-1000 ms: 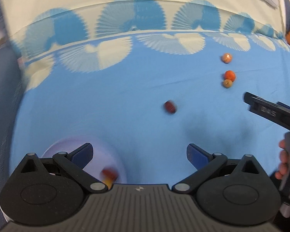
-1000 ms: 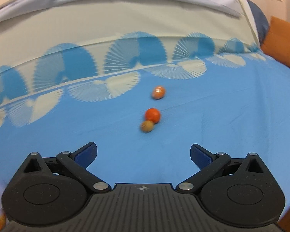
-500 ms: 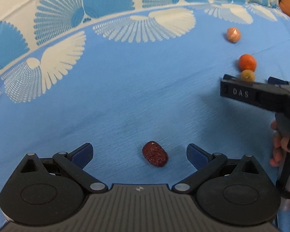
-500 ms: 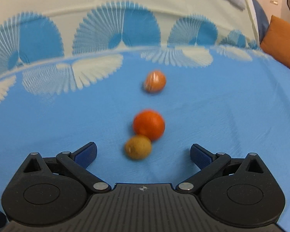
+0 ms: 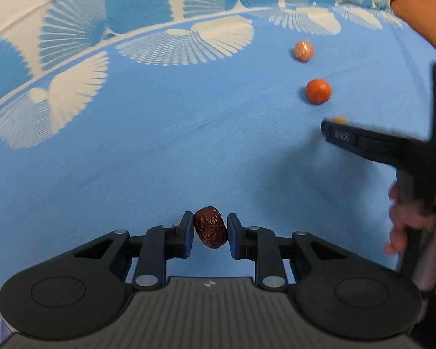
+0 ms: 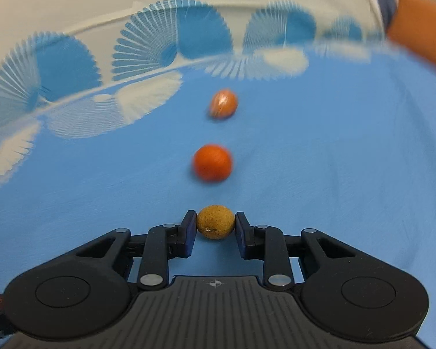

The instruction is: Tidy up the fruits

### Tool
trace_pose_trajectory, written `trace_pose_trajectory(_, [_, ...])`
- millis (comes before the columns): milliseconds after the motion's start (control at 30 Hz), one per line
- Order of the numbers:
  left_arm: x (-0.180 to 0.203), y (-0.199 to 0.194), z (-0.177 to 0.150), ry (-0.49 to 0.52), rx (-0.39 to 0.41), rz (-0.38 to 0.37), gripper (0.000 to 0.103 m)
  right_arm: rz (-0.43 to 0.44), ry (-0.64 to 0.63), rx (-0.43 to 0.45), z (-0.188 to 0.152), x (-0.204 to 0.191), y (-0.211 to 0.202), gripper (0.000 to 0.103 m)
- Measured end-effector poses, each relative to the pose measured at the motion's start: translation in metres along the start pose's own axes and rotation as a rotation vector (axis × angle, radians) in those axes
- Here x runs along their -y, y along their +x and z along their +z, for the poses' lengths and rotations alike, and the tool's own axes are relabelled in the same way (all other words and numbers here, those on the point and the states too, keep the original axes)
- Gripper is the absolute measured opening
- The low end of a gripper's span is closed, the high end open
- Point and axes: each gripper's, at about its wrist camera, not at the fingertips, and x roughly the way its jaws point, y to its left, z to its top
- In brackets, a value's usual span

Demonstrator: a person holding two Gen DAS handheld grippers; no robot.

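Observation:
My left gripper (image 5: 210,228) is shut on a wrinkled dark red date (image 5: 210,226) on the blue cloth. My right gripper (image 6: 215,226) is shut on a small tan round fruit (image 6: 215,221). Just beyond it lie an orange round fruit (image 6: 212,162) and a shiny orange-brown fruit (image 6: 223,103). Both also show in the left wrist view, the orange one (image 5: 318,90) and the shiny one (image 5: 304,50). The right gripper appears there as a dark bar at the right (image 5: 363,141), with the tan fruit (image 5: 340,119) peeking above it.
A blue cloth (image 5: 130,151) with white and blue fan patterns along its far edge covers the surface. An orange cushion (image 6: 421,26) sits at the far right. The person's hand (image 5: 407,221) holds the right gripper's handle.
Both grippers were open and have closed, the left on the date and the right on the tan fruit. Both moved forward and down towards their fruit.

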Motion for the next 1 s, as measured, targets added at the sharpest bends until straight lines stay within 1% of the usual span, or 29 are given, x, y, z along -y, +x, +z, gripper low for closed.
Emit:
trace_pose_trajectory(67, [-0.007, -0.026, -0.014, -0.022, 0.002, 0.006, 0.027, 0.061, -0.002, -0.022, -0.013, -0.003, -0.032, 0.03])
trace_pose_trajectory(133, [-0.015, -0.054, -0.032, -0.051, 0.003, 0.016, 0.027, 0.121, -0.041, -0.026, -0.029, -0.008, -0.07, 0.03])
trace_pose_trajectory(300, [-0.032, -0.12, -0.084, -0.128, 0.001, 0.062, 0.027, 0.266, -0.203, -0.031, -0.069, -0.026, -0.167, 0.03])
trace_pose_trajectory(367, [-0.039, -0.146, -0.106, -0.167, 0.003, 0.076, 0.027, 0.326, -0.261, -0.028, -0.081, -0.036, -0.2, 0.03])
trace_pose_trajectory(467, [-0.049, -0.183, -0.139, -0.221, 0.013, 0.101, 0.027, 0.39, -0.348, -0.001, -0.094, -0.051, -0.242, 0.03])
trace_pose_trajectory(600, [-0.057, -0.224, -0.181, -0.263, 0.041, 0.15, 0.027, 0.436, -0.434, 0.047, -0.107, -0.066, -0.284, 0.03])
trace_pose_trajectory(767, [-0.063, -0.261, -0.223, -0.297, 0.081, 0.198, 0.027, 0.465, -0.481, 0.061, -0.124, -0.073, -0.319, 0.03])
trace_pose_trajectory(900, [-0.065, -0.282, -0.244, -0.329, 0.12, 0.209, 0.027, 0.484, -0.544, 0.065, -0.143, -0.075, -0.342, 0.03])
trace_pose_trajectory(1000, [-0.065, -0.293, -0.253, -0.351, 0.147, 0.21, 0.027, 0.489, -0.584, 0.089, -0.151, -0.08, -0.356, 0.03])
